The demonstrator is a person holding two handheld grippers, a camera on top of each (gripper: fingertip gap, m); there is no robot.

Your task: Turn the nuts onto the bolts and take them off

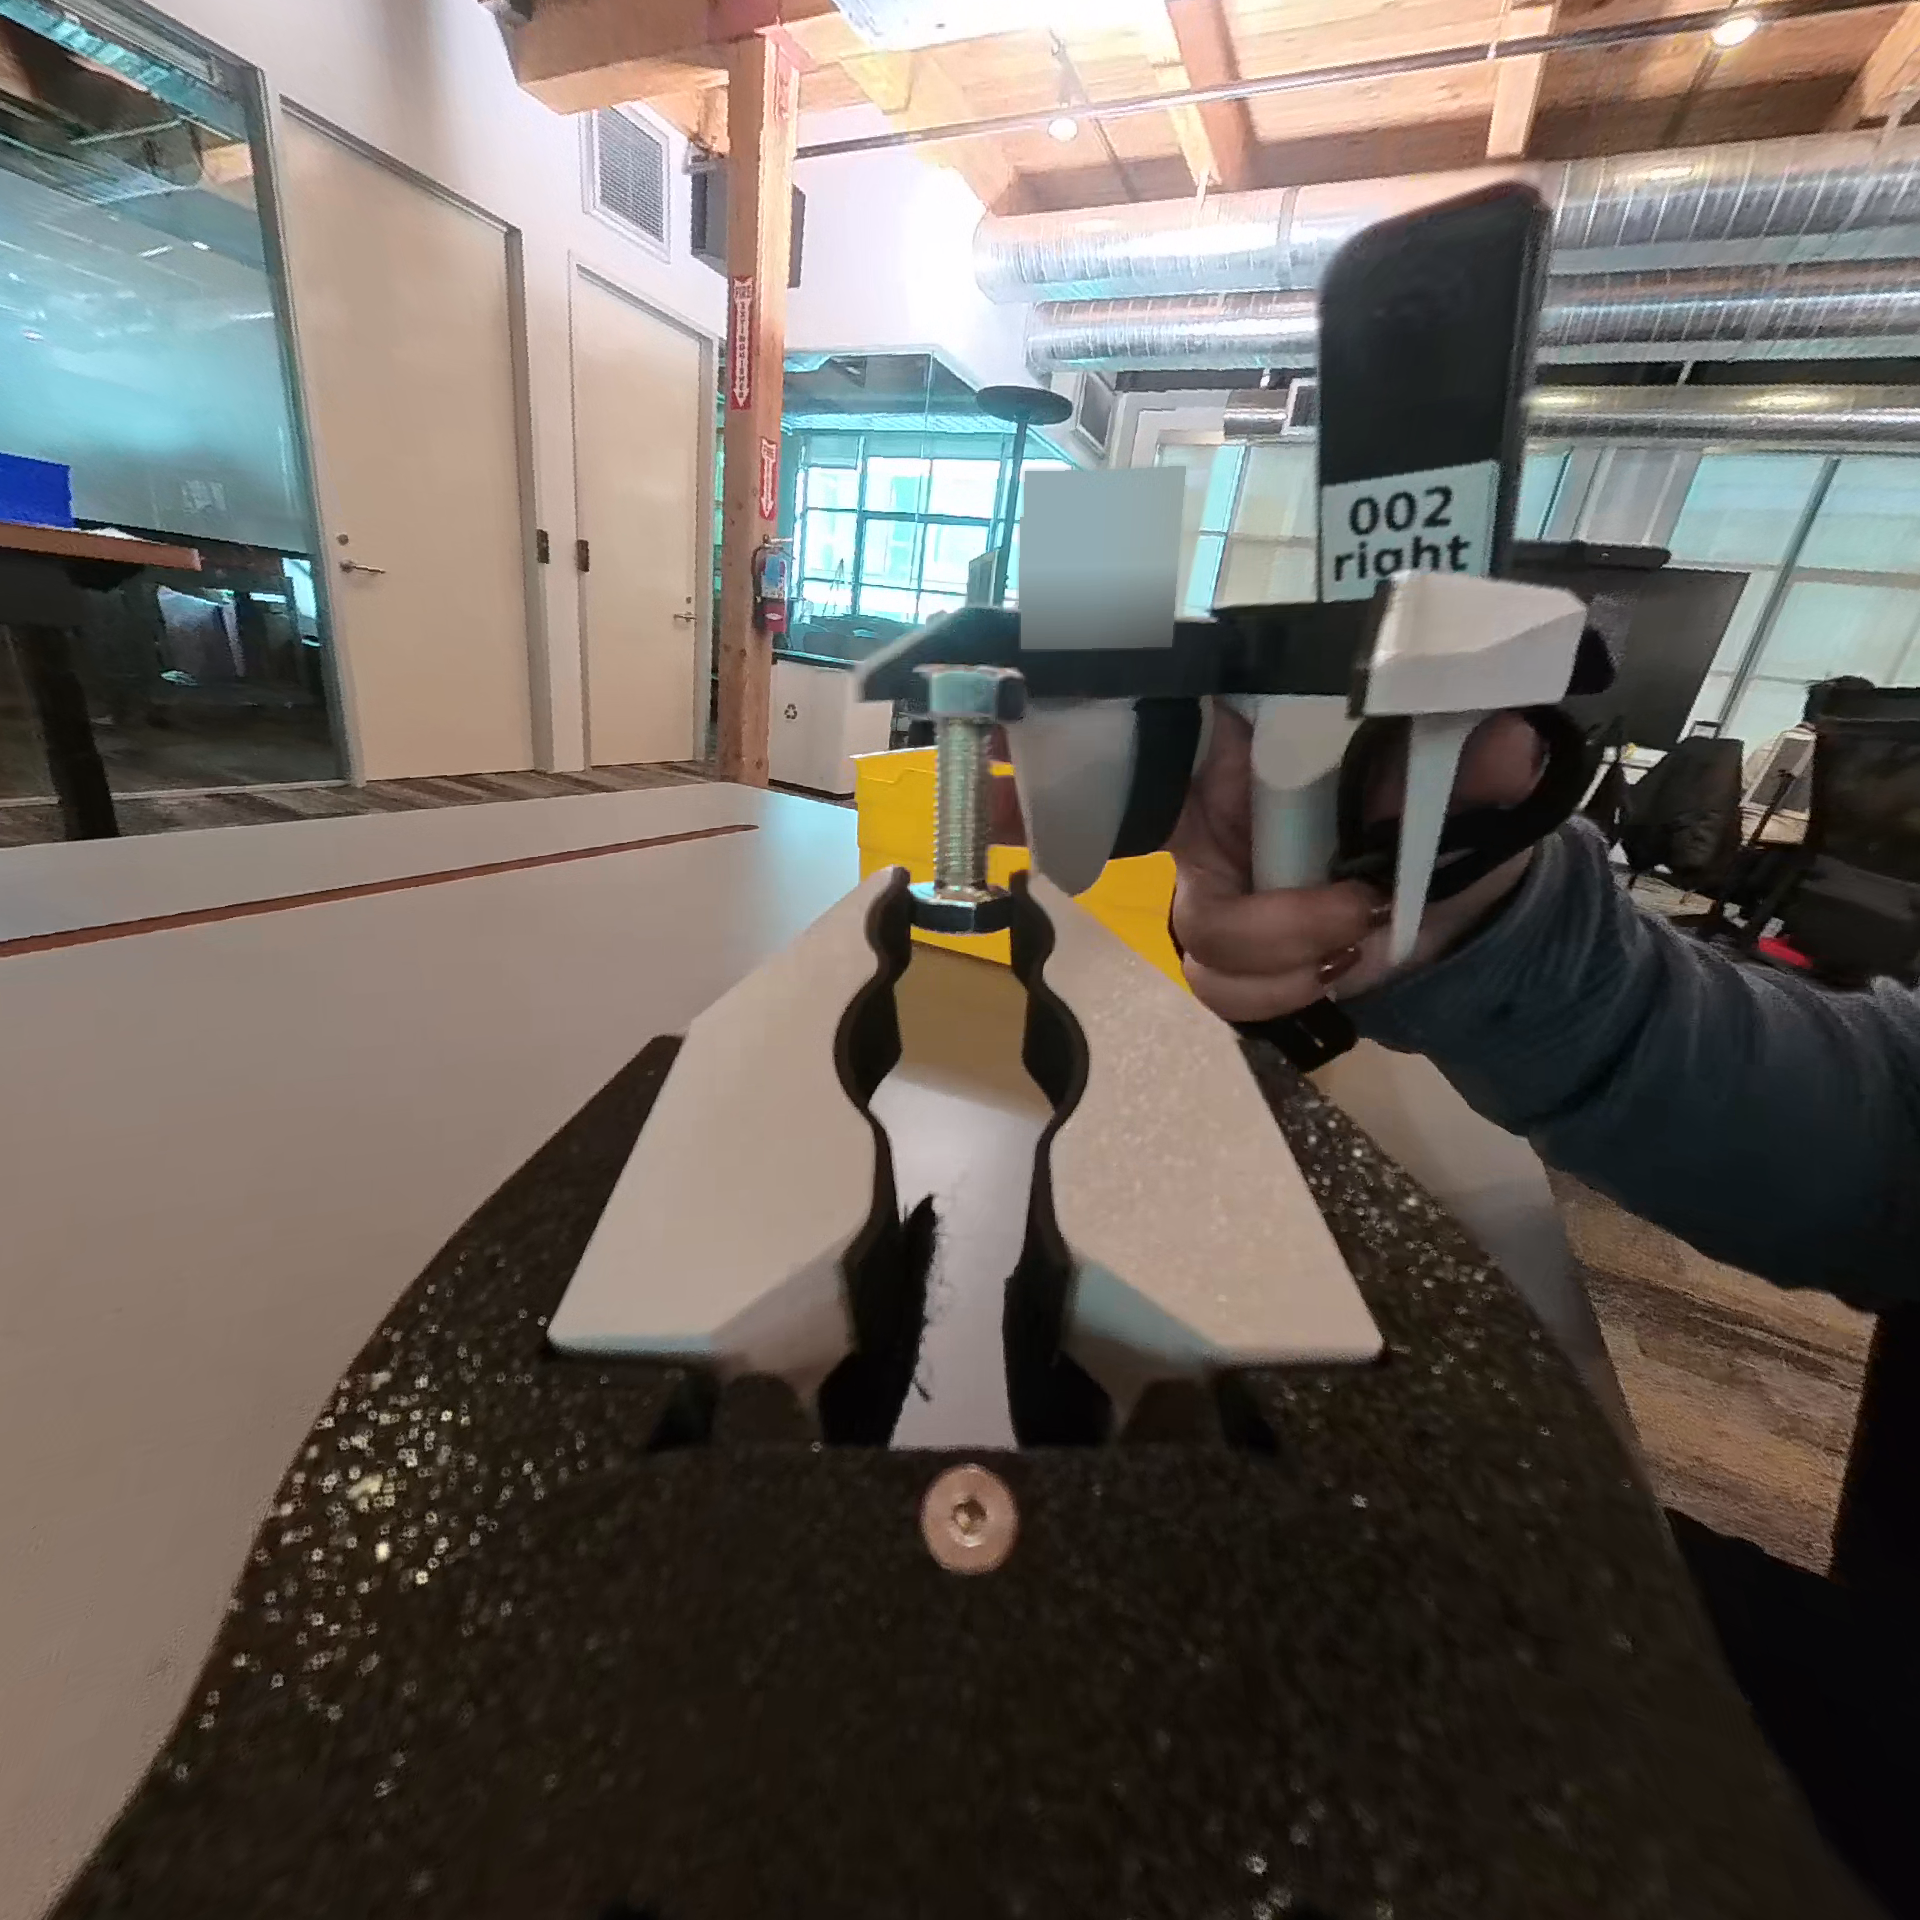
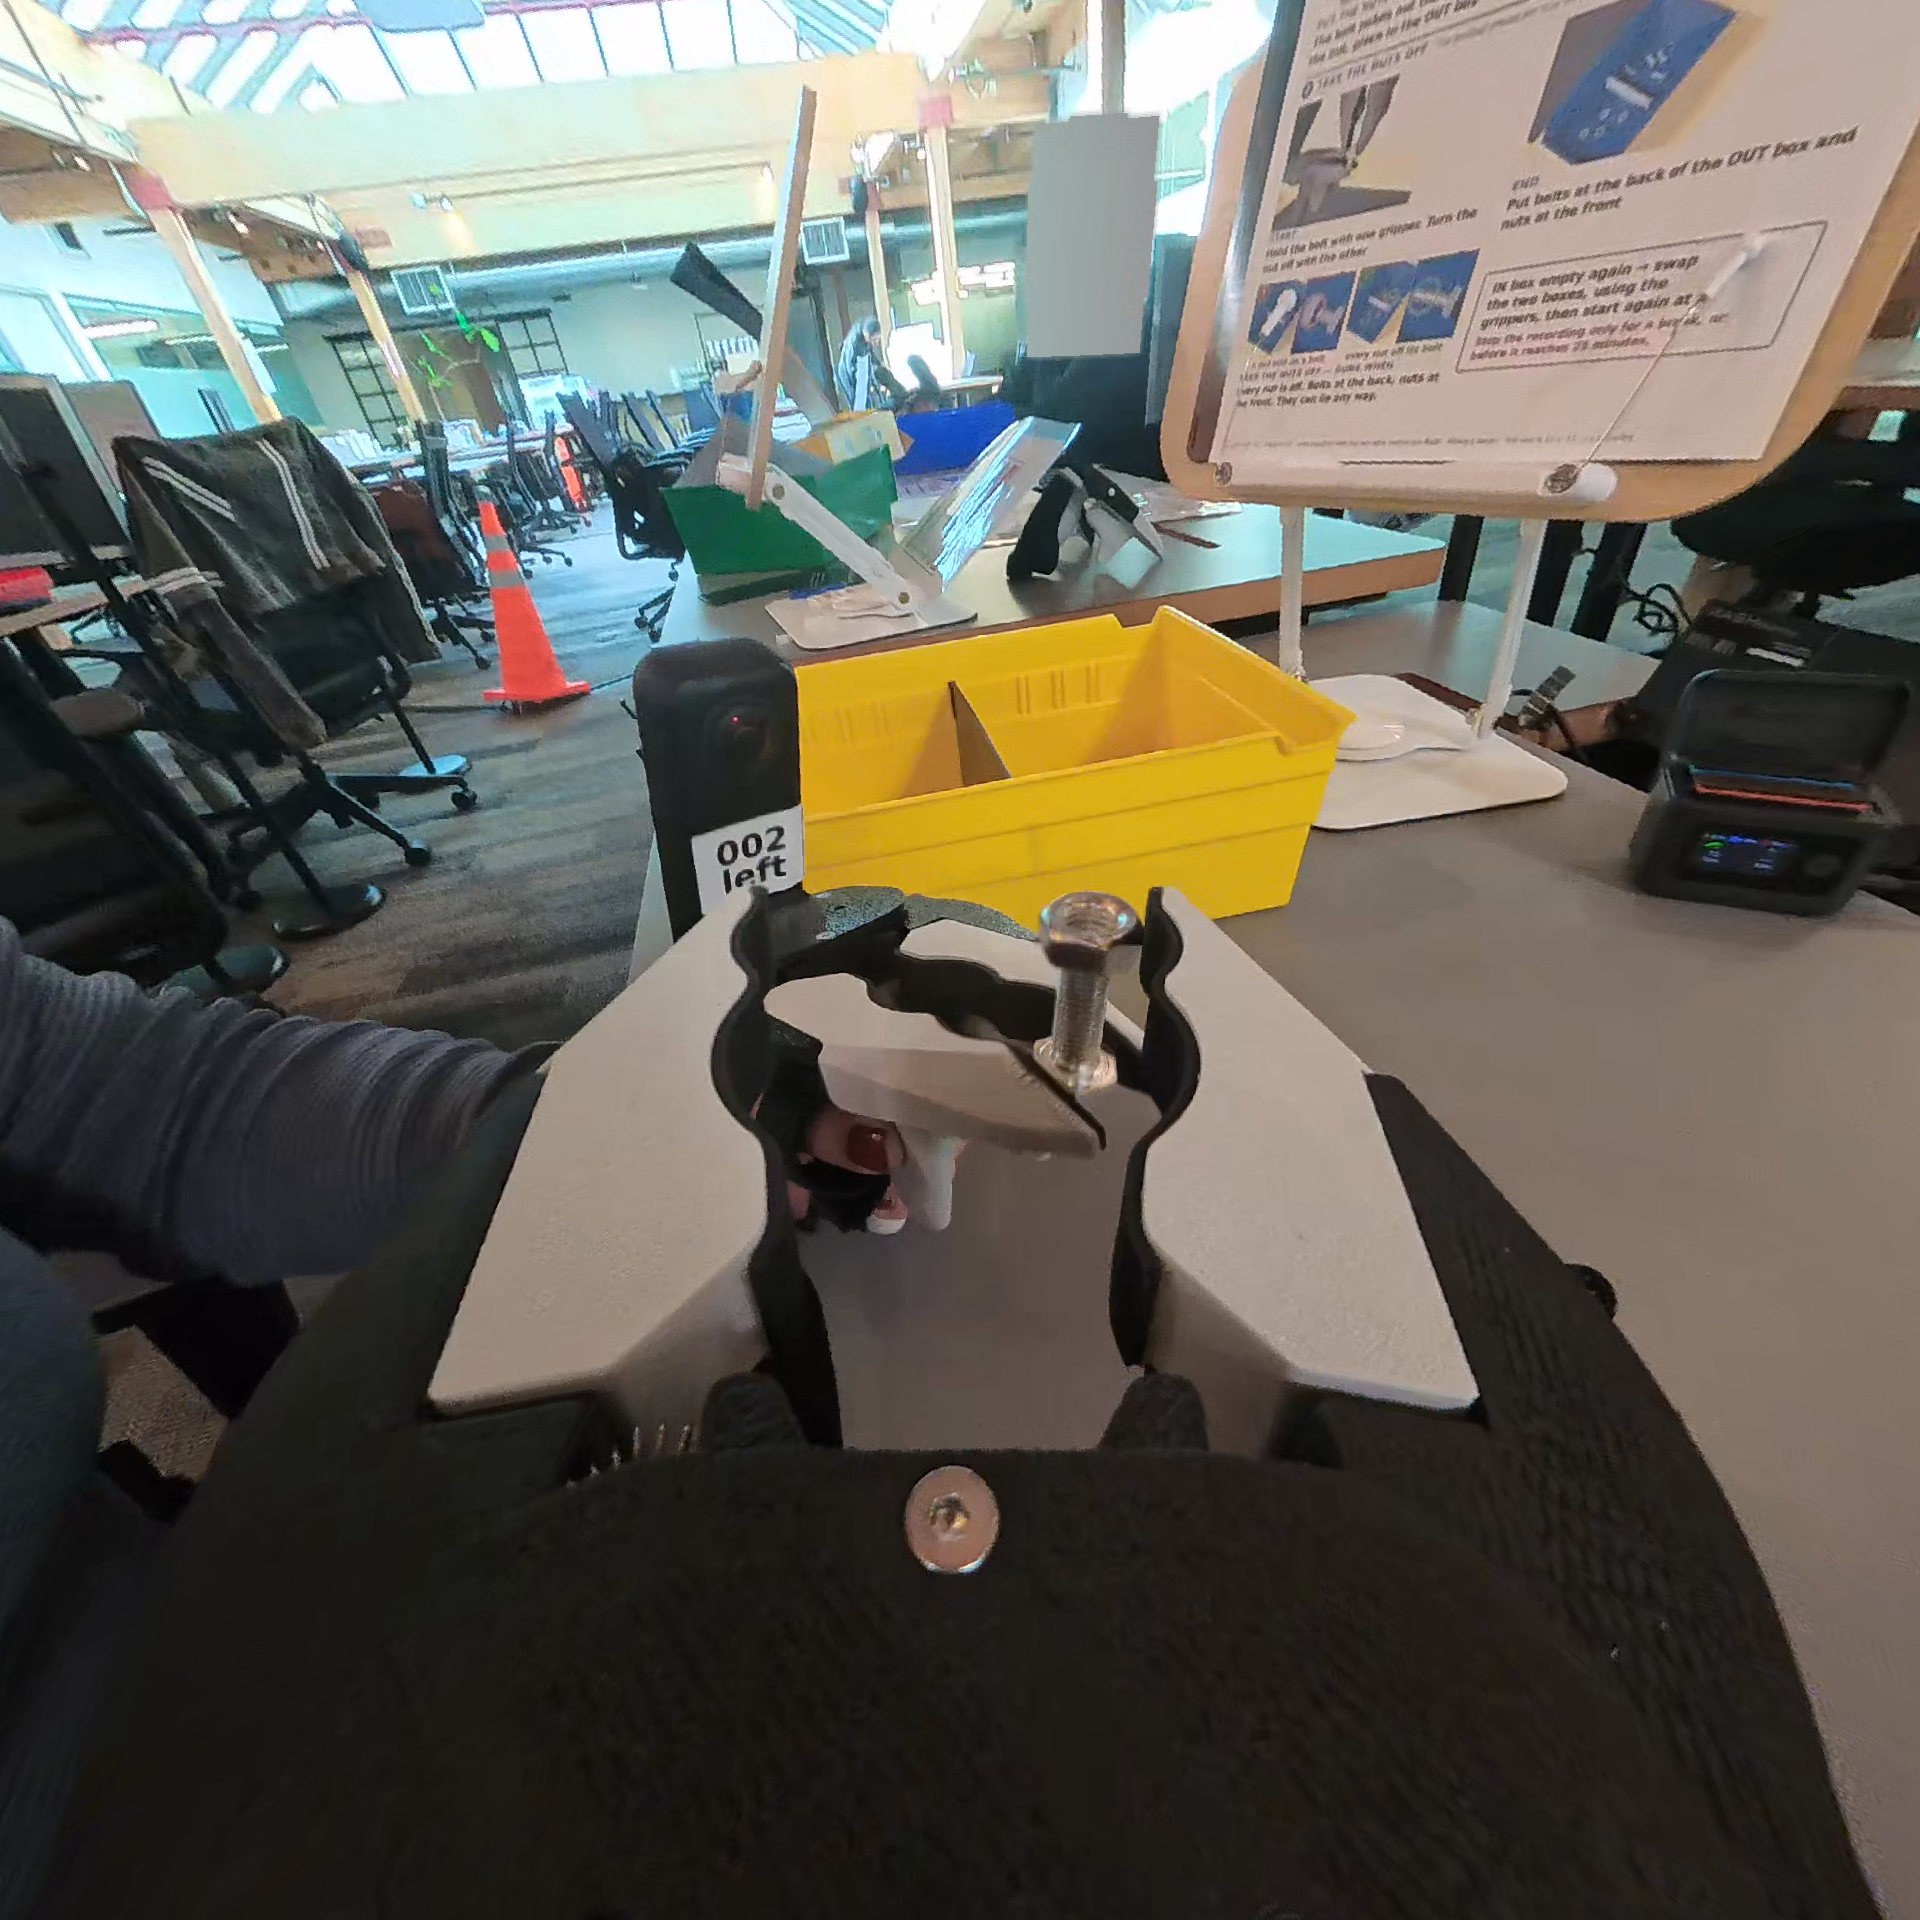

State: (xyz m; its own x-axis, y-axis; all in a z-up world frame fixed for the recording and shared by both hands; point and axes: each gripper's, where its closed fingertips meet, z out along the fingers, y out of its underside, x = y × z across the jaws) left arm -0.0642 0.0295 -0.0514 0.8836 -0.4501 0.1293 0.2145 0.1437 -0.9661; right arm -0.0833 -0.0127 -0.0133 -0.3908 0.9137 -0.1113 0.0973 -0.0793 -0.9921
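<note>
L gripper [image 1: 958, 914] jaws are pinched on the hex nut [image 1: 954, 914] at the lower end of the bolt [image 1: 964, 790], right at the tips; the bolt stands upright above it, head [image 1: 971, 694] up, threaded shank bare between head and nut. R gripper [image 2: 961, 925] jaws stand spread wide, and the bolt head [image 2: 1081, 925] sits just inside its right finger [image 2: 1262, 1122], looking to touch the pad, w/ a clear gap to the left finger [image 2: 623, 1195], so no real grip on that side. Both are held up off the grey table [image 2: 1558, 1039], in front of the yellow divided bin [image 2: 1049, 821]. Step, as I read it: threading work w/ the nut at the far end of the shank, either just started on or nearly off; can't tell which. Next move prob calls for the R jaws to close on the head square to its flats, then turn against the held nut w/o tilting the bolt. L wrist view alone shows the R gripper from the side, the hand [image 1: 1288, 914] on its trigger, and the full shank profile. R wrist view alone shows the bin's two compartments, which look empty in the part visible, the instruction sheet on its stand [image 2: 1538, 239], a small black device w/ a screen [image 2: 1756, 821], and how far apart the R jaws stand.
</note>
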